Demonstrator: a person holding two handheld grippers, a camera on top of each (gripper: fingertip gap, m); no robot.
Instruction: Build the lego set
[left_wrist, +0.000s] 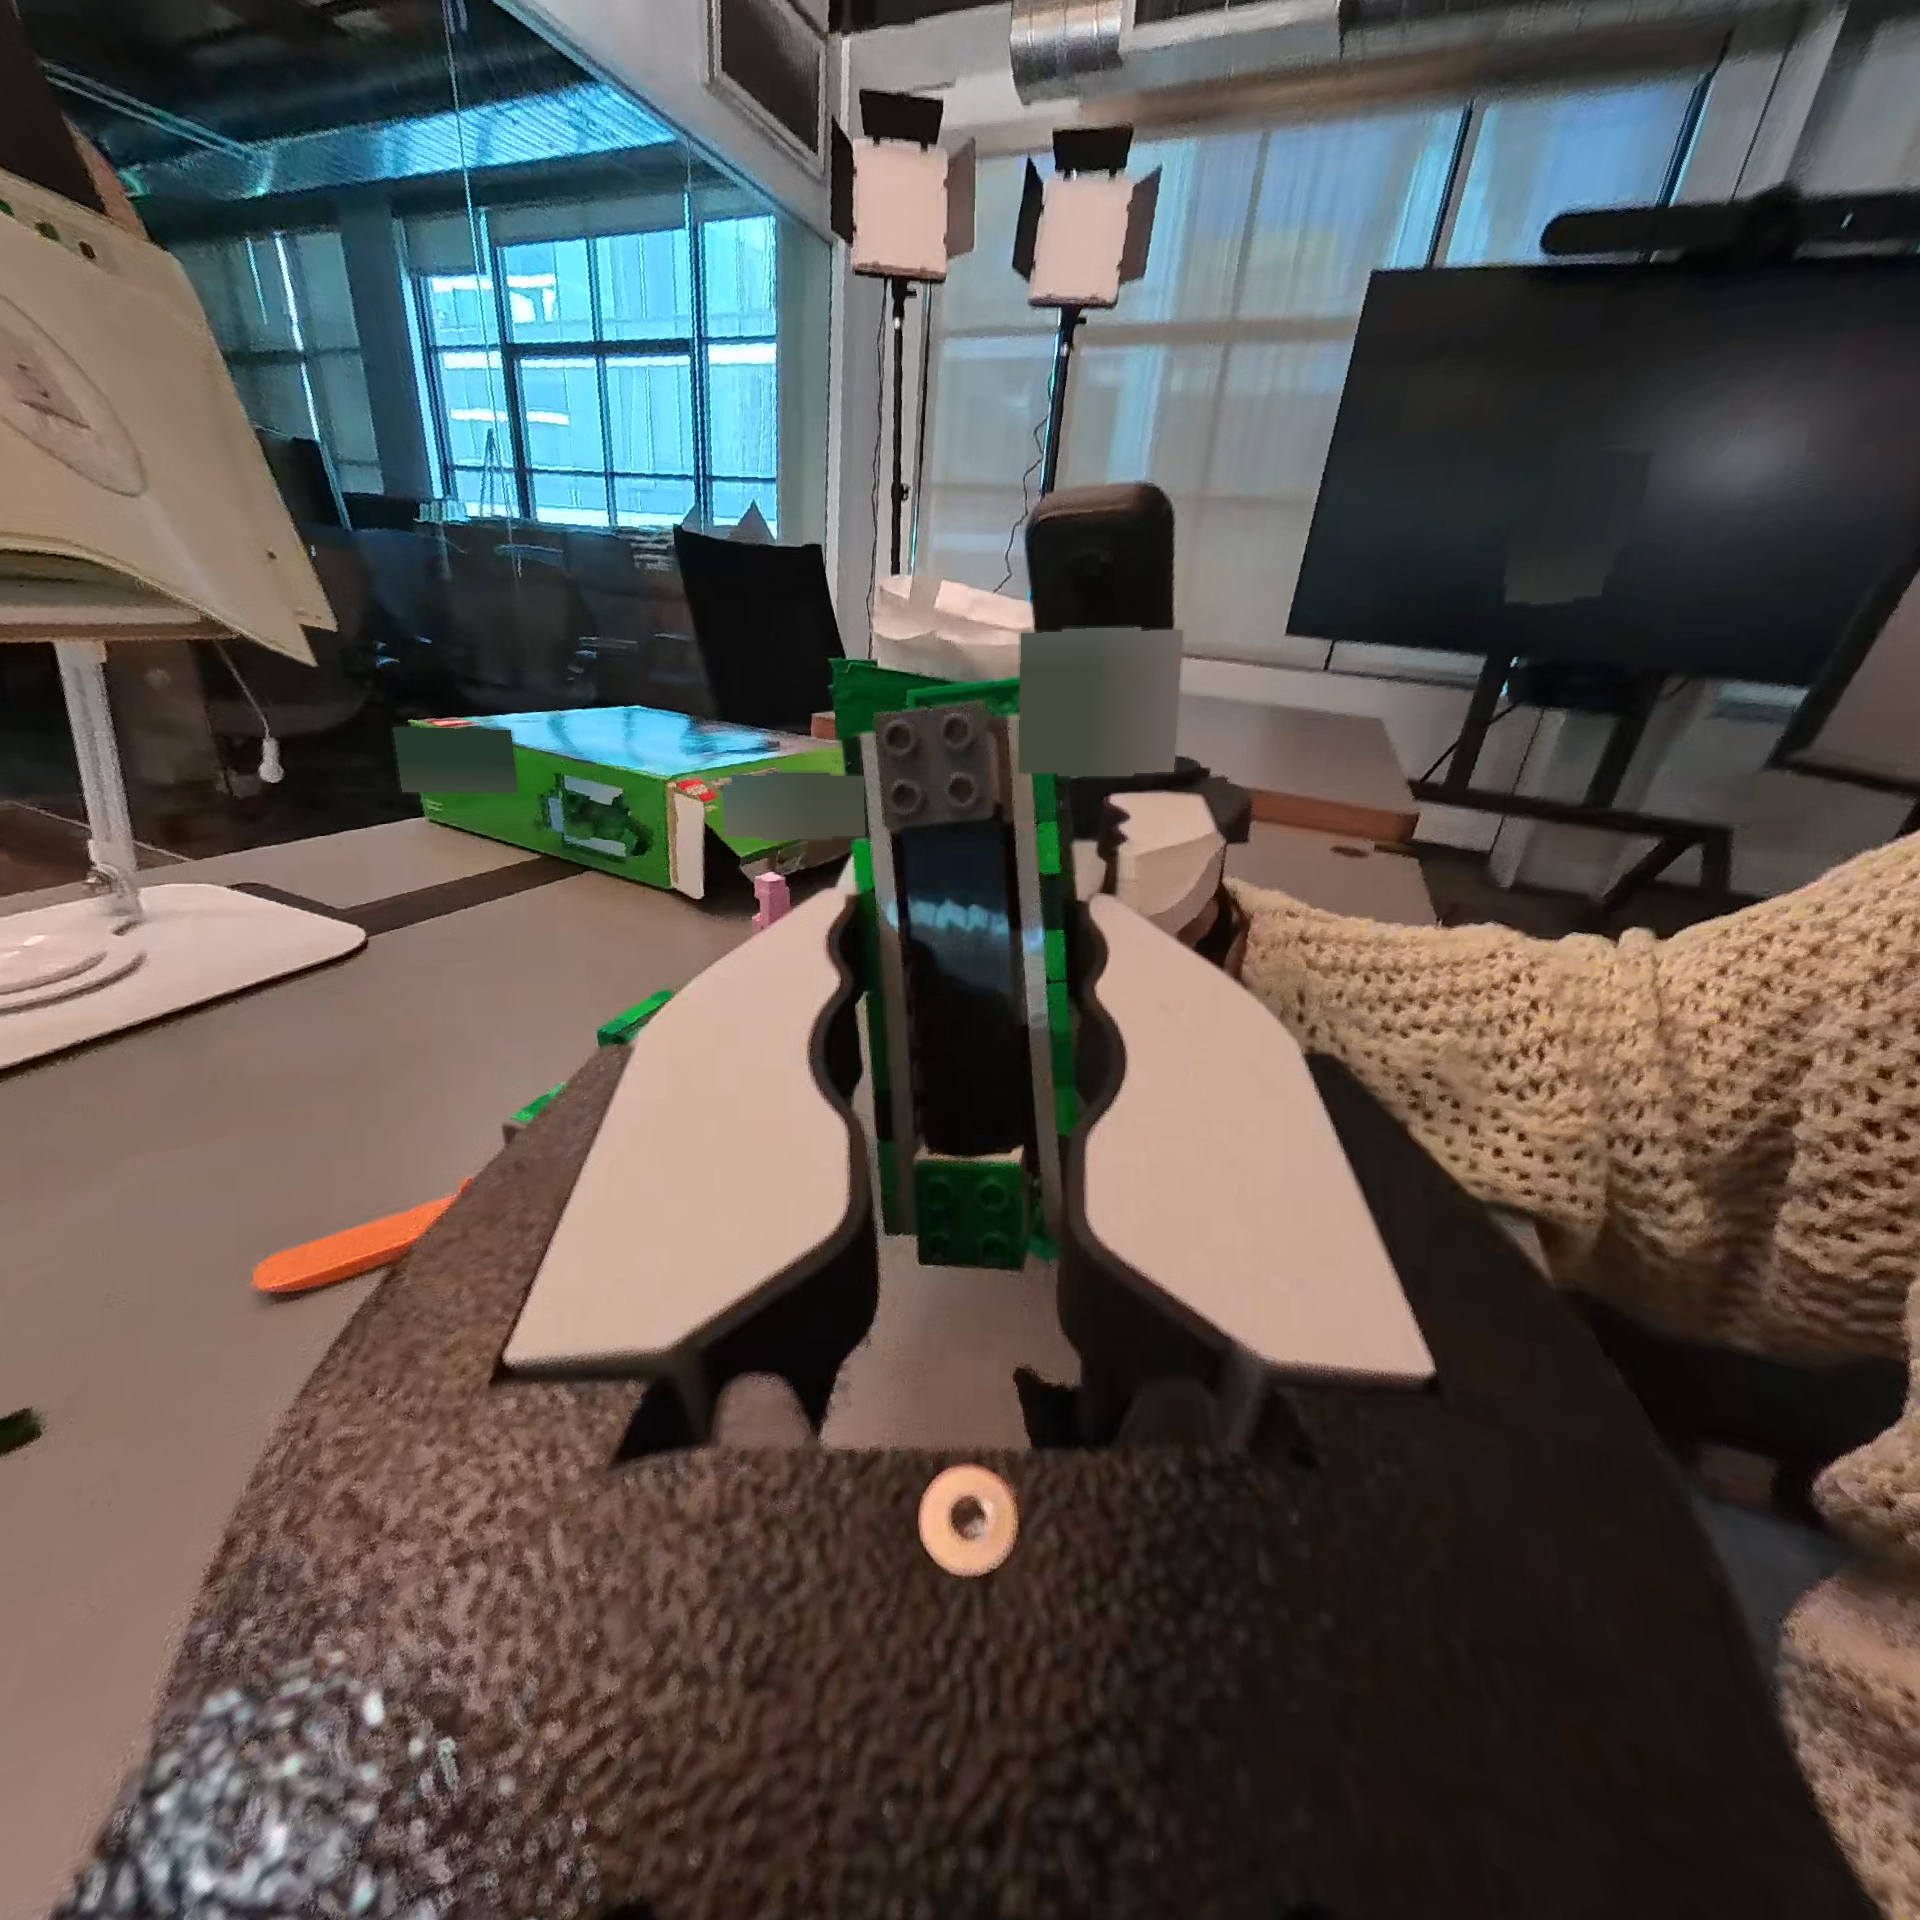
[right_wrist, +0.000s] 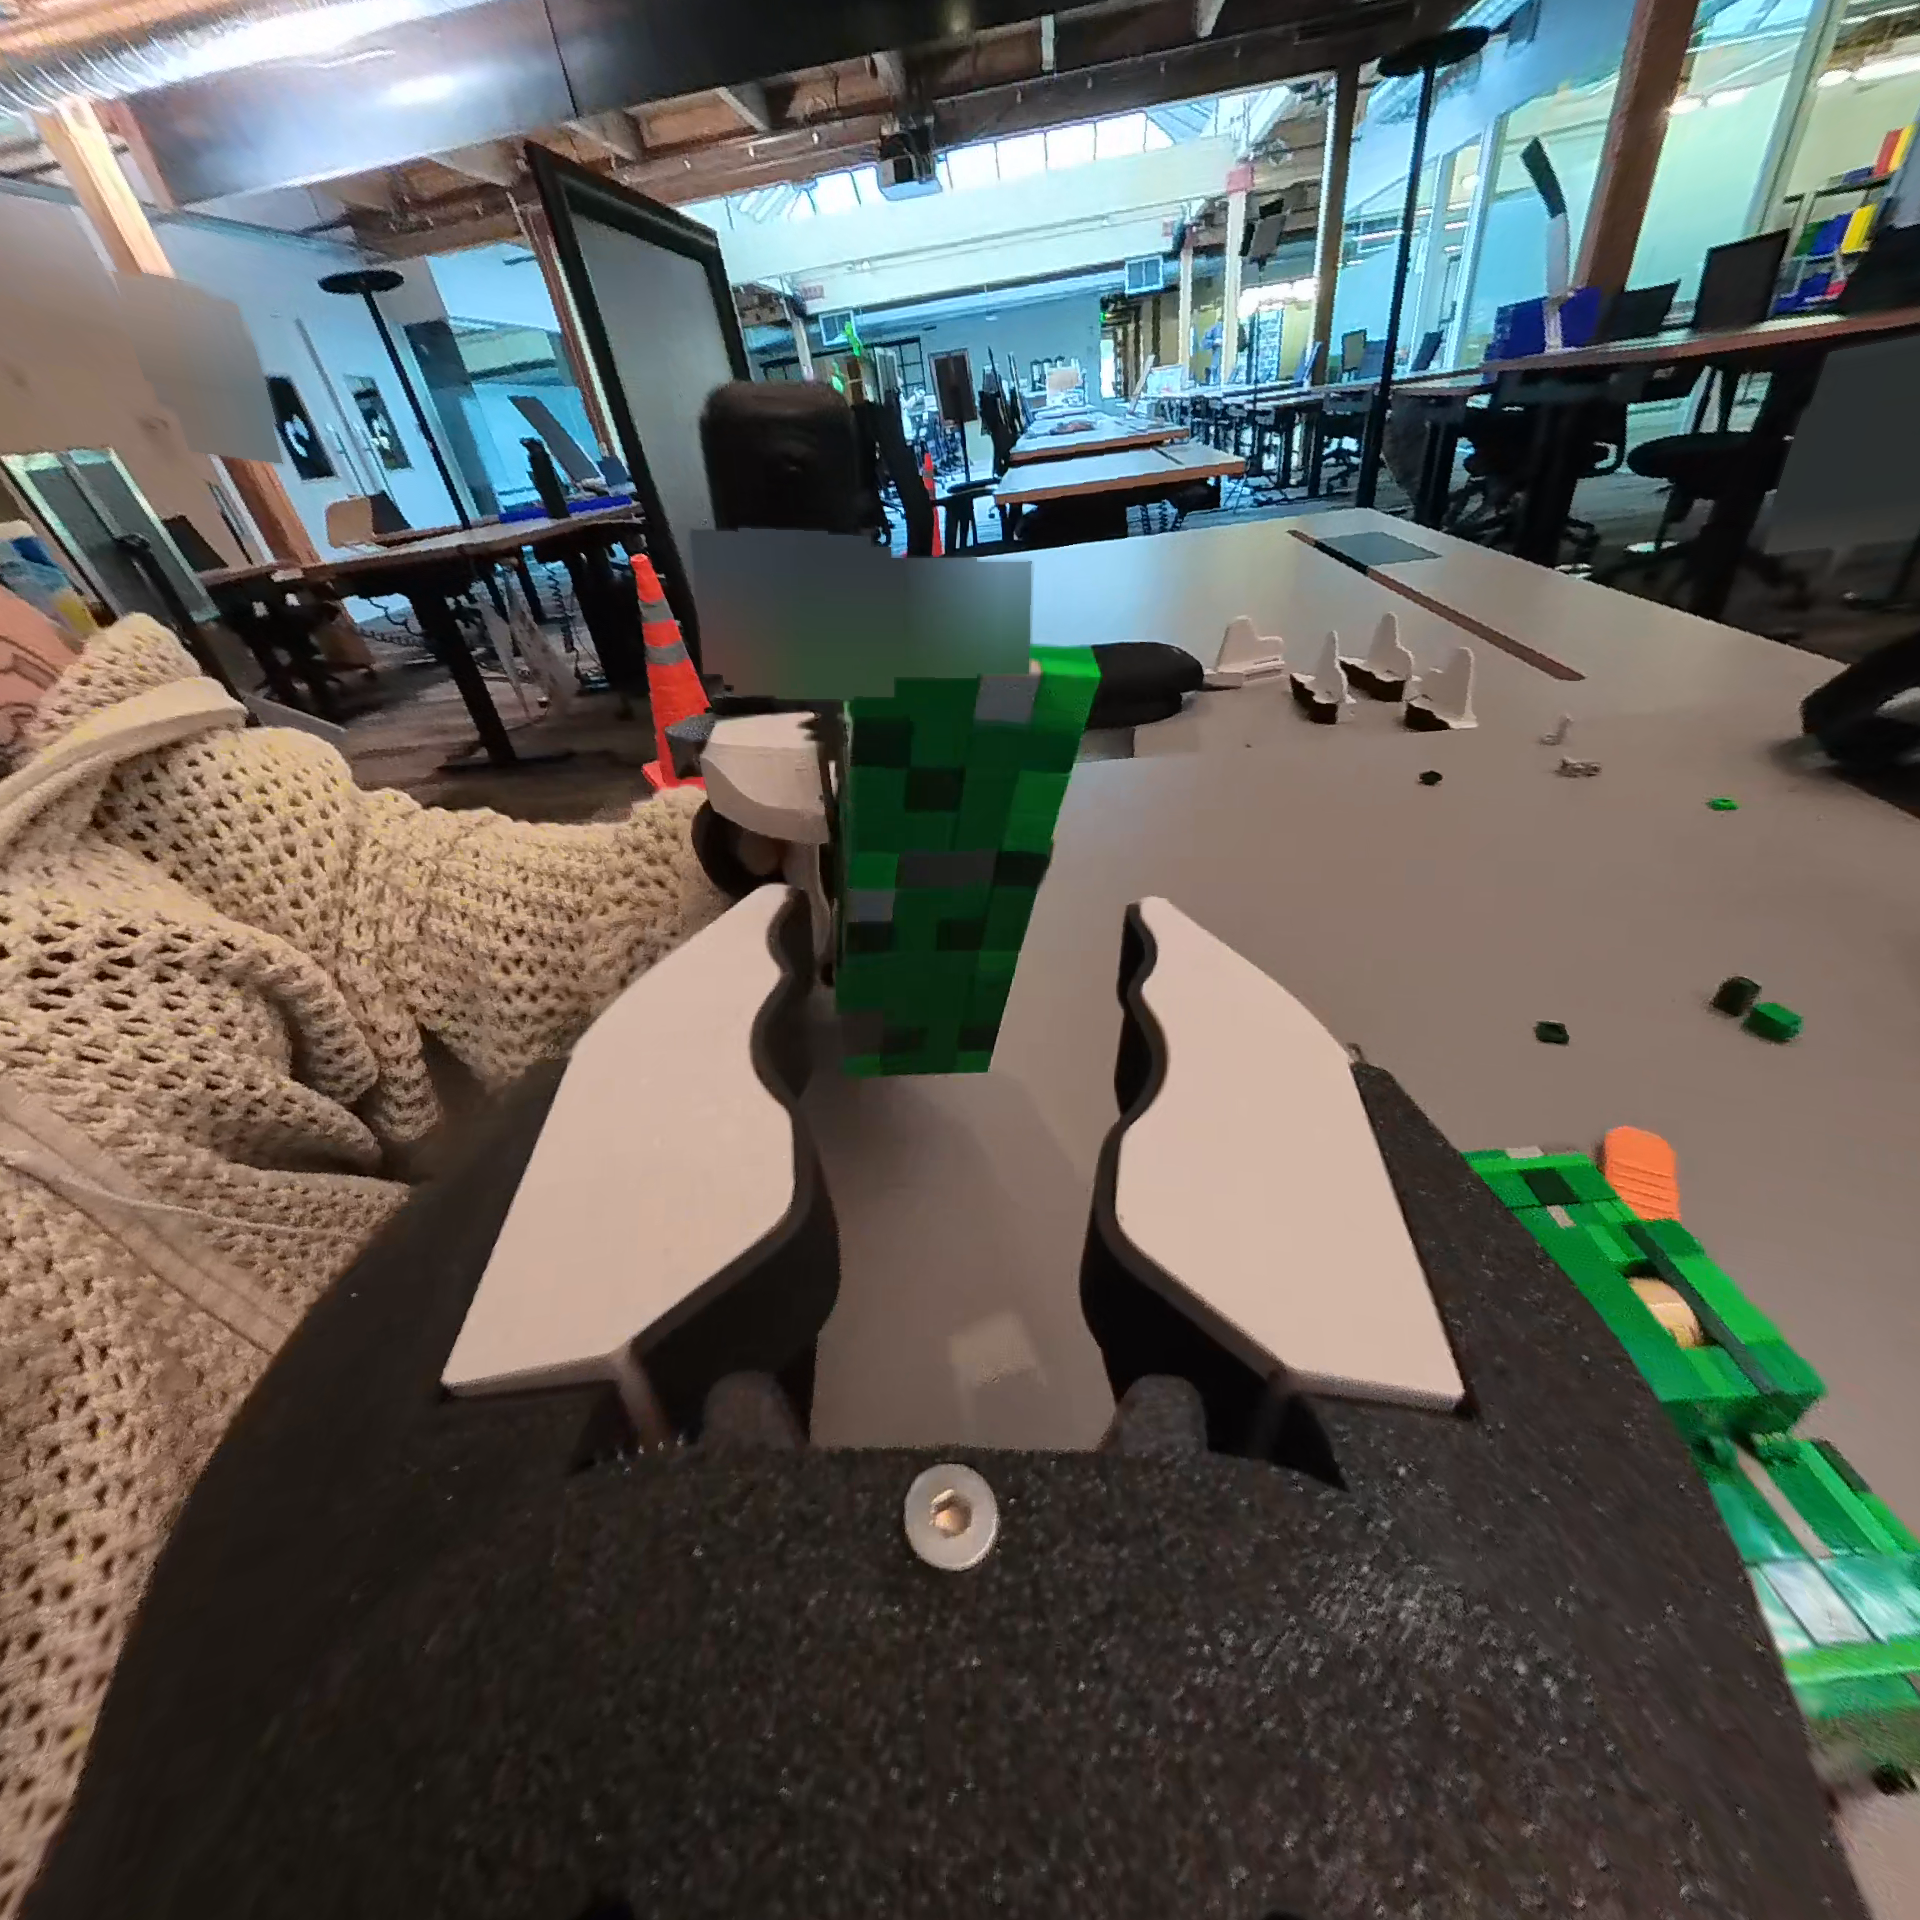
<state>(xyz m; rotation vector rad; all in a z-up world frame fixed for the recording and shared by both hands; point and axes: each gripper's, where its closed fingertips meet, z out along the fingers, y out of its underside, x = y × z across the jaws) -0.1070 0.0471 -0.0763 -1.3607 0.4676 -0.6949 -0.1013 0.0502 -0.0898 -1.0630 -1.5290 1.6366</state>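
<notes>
A tall green lego pillar, with dark green and grey patches, stands upright off the table. My left gripper is shut on its sides. In the left wrist view its hollow dark inside shows, with a grey four-stud plate at the top and a green four-stud plate at the bottom. In the right wrist view the pillar sits just ahead of my right gripper, nearer its left finger. The right gripper is open and empty. The left gripper shows beside the pillar there.
A green lego box lies at the back of the grey table. An orange brick separator lies to the left. A second green lego assembly lies at the right, with loose green pieces beyond. An open booklet rests on a white stand. Both grippers' tips are close together, under 4 cm apart. The orange brick separator is about 20 cm from both grippers' fingertips. It turns up in the right wrist view as well.
</notes>
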